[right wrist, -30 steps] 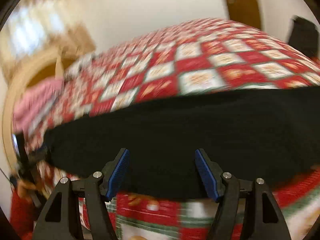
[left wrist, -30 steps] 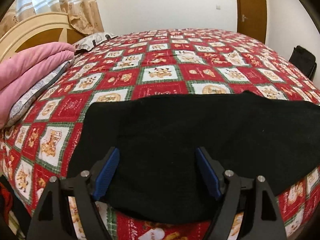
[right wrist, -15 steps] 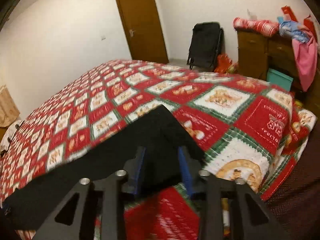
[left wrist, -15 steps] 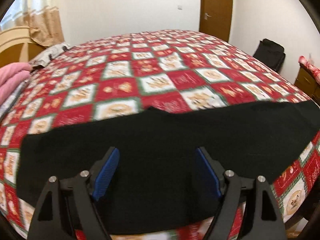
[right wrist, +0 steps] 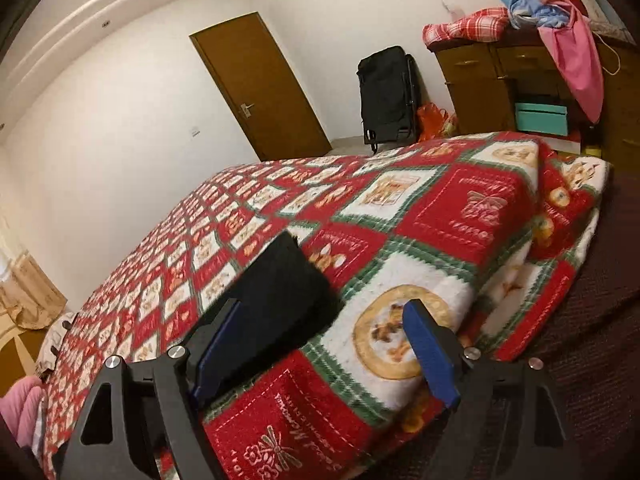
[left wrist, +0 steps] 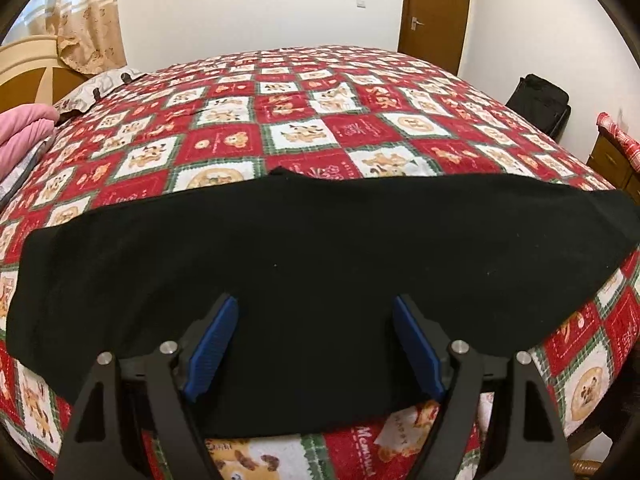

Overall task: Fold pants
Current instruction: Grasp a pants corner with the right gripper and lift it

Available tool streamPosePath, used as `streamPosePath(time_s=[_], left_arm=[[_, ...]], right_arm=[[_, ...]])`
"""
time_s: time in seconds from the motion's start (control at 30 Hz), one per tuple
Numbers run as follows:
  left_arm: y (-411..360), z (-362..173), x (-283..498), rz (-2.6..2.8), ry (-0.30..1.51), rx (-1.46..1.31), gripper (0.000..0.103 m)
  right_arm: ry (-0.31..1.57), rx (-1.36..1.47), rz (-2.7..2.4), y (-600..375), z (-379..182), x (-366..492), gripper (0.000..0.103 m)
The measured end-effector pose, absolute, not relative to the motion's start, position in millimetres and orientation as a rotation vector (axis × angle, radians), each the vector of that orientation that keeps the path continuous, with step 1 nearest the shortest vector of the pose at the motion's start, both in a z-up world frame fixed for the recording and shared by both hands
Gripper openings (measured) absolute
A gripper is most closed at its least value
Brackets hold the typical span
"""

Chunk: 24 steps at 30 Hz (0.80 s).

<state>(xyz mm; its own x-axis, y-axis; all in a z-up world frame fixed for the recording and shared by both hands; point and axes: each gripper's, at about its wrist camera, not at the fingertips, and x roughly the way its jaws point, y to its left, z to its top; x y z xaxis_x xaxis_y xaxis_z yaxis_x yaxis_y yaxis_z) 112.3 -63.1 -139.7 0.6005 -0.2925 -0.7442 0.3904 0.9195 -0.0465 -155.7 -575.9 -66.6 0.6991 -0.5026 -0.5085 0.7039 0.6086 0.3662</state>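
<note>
Black pants [left wrist: 304,248] lie flat as a long band across the near side of the bed, on a red, green and white patchwork blanket [left wrist: 304,120]. My left gripper [left wrist: 316,344] is open above the middle of the pants, near their front edge, holding nothing. In the right wrist view one narrow end of the pants [right wrist: 280,292] lies near the bed's corner. My right gripper [right wrist: 320,352] is open, with its left finger over that end and its right finger over the bare blanket [right wrist: 460,216].
Pink bedding [left wrist: 24,128] and a headboard [left wrist: 28,64] are at the left. A brown door [right wrist: 260,88], a black suitcase [right wrist: 386,92] and a wooden dresser [right wrist: 516,84] piled with clothes stand beyond the bed. The bed edge [right wrist: 576,240] drops off at the right.
My right gripper has opened wide; half a second ago its jaws were nearly closed around the end of the pants. It swung right toward the bed's corner. My left gripper stayed open over the pants.
</note>
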Motion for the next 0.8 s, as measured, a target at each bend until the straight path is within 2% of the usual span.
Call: streamPosePath(time_s=[0.2,0.4,0.57,0.6,0.63,0.8], left_arm=[[-60.0,-141.5,113.1,-0.39,0.845,0.111,0.082],[-61.8,-142.8,111.5,-0.382,0.836,0.14,0.082],[-59.5,-142.5,112.3,-0.389,0.84,0.134,0.082],[-59.2,-142.5,112.6,-0.389,0.841,0.133,0.083],[-59.2,-142.8,112.8,-0.39,0.84,0.13,0.083],[-67.6,-146.4,111.2,-0.384,0.831,0.163,0.092]], right_arm=[[0.432,0.5,-0.687,-558.2,-68.8,-128.4,0.082],[0.448,0.578,-0.575,-544.6,-74.2,-111.3,0.082],[0.352,0.715,-0.572,-574.1,-78.0,-114.5,0.065],[0.338,0.745,-0.588,-581.4,-79.9,-116.2,0.057],[0.338,0.749,-0.594,-584.9,-80.1,-115.1,0.054],[0.388,0.675,-0.603,-581.0,-80.0,-105.0,0.052]])
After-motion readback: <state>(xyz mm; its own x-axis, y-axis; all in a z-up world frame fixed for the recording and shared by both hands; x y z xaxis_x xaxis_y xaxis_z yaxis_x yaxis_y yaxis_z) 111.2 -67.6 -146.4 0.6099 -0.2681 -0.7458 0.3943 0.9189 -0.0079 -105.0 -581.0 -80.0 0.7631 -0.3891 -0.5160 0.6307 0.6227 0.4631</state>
